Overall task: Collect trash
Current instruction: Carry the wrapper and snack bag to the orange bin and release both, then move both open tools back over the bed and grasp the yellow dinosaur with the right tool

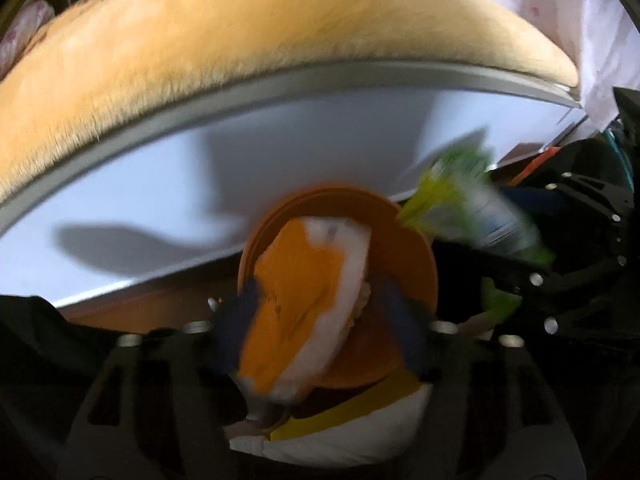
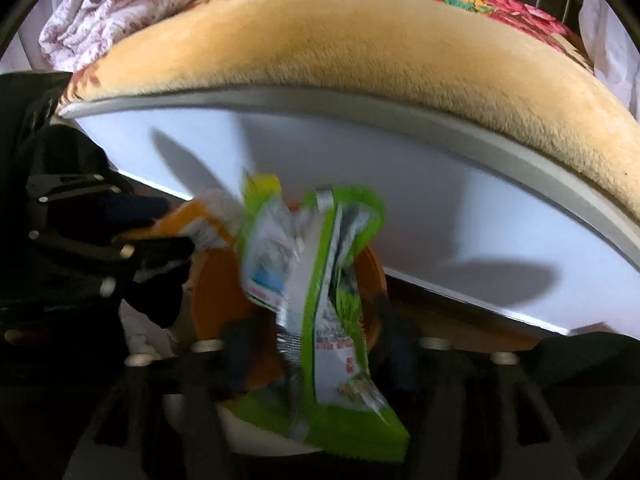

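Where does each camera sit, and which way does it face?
Left wrist: on the left hand-held gripper, looking forward at an orange-and-white wrapper between its fingers, above an orange bin; the right hand-held gripper shows at right.
Right wrist: on the right hand-held gripper, looking at its green wrapper; the left hand-held gripper shows at left.
Shared: bin, both wrappers, fuzzy tan blanket, white bed frame.
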The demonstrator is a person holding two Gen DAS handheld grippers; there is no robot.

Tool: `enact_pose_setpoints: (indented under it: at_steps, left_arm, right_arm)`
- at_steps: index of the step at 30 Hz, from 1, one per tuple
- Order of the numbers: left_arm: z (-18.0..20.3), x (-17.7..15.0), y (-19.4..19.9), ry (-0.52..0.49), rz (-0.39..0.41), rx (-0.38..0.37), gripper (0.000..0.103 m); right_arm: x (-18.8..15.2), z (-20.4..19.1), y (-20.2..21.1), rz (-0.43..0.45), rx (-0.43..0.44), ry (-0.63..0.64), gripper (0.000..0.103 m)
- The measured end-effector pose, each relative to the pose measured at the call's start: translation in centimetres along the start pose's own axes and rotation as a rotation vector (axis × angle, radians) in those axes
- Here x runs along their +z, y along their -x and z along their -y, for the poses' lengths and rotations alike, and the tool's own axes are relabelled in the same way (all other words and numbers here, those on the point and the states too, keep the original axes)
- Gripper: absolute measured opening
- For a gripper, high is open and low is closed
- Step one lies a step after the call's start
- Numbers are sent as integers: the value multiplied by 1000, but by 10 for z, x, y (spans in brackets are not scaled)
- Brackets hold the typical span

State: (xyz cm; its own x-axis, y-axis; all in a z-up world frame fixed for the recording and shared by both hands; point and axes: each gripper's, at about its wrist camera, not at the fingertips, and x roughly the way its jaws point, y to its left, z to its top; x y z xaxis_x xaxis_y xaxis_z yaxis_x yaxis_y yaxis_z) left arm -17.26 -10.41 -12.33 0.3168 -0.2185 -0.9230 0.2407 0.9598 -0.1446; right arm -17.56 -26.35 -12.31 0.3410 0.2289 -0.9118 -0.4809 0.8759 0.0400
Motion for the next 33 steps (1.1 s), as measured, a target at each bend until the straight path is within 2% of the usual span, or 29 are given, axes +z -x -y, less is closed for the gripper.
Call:
enact_pose_setpoints:
  at_steps: [4,8,13,16,18,21,23,25,27,30,33]
  left_arm:
    - [-9,2,-3,36,-19,-20,71]
    - [-11,-1,4,42,-3,-25,71]
    - [-4,4,28,23,89,7,75]
    - [-3,12,45,4,156,38,78]
    - [-4,19,60,-7,209,63,78]
    - [-8,36,75,4,271,77,79]
    - [-17,52,82,23,300,88,83]
    - [-27,70,87,42,331,95,85]
    - [-34,87,88,57,350,107,85]
    - [-48,118,89,89,372,122,86]
    - [-57,134,87,115,386,125,86]
  right_arm:
    - [-1,9,5,3,10,-22,66]
    - [1,16,19,34,-6,-38,66]
    - [10,26,46,106,-5,-46,68]
    - [27,33,70,179,-20,-21,68]
    - [44,40,84,225,-29,-9,68]
    - [85,59,104,299,-52,17,71]
    - [120,75,108,341,-90,49,75]
    - [152,89,103,347,-121,78,77]
    - [193,107,88,343,-189,125,77]
    - [234,126,61,320,-266,198,77]
    - [272,142,27,274,-317,301,77]
